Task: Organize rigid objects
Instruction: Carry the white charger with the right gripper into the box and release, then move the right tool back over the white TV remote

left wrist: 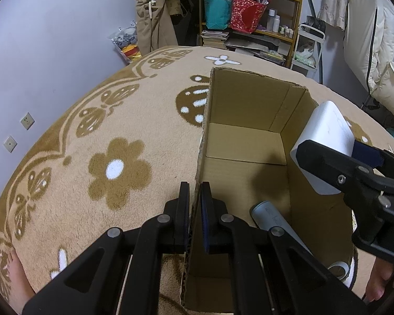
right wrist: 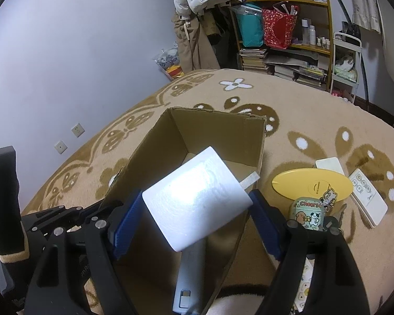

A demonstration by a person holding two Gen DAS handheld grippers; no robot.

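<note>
Left wrist view shows the left tongs (left wrist: 195, 202) clamped on the near-left wall of the open cardboard box (left wrist: 245, 141), one finger outside and one inside, which I judge is meant to steady the light box on the soft flower-patterned rug (left wrist: 92, 131) while the other hand loads it. The right tongs (right wrist: 194, 218) are closed on a white rectangular block (right wrist: 197, 197), possibly a charger or power bank, gripping it by its two side faces; it hangs tilted above the box's right wall, not yet inside. A pale blue-grey cylindrical case (left wrist: 269, 216) already lies on the box floor by the near-right wall. The left tool reaches forward and slightly down along the wall; the right tool comes in from the right, angled toward the opening. Outside the box, near the rug's right edge, wait a yellow oval case (right wrist: 312, 186), a cartoon earbud case (right wrist: 308, 214), a white remote (right wrist: 367, 199) and a small white card (right wrist: 329, 164), likely next to be packed.
</note>
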